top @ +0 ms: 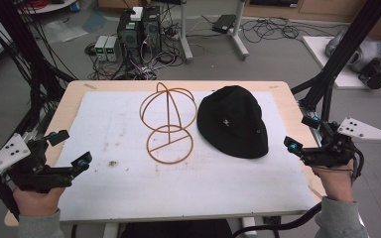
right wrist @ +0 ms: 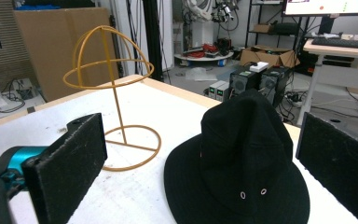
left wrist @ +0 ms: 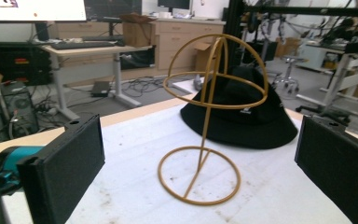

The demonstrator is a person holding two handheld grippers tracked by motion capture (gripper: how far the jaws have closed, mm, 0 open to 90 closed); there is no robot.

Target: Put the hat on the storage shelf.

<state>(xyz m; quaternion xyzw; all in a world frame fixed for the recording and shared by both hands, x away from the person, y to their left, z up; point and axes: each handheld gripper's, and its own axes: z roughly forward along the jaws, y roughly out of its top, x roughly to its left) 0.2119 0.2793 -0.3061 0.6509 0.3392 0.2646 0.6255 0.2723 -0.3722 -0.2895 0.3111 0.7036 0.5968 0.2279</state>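
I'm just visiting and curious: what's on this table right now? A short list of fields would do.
surface: white mat on a wooden table
hat: black hat lying flat on the mat, held by nothing
stand: gold wire hat stand, upright, bare, just left of the hat
left gripper: open, near the table's left edge, holding nothing
right gripper: open, beside the hat's right side, not touching it

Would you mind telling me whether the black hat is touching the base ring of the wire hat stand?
Apart. The high view shows a strip of white mat between the black hat and the base ring of the wire hat stand.
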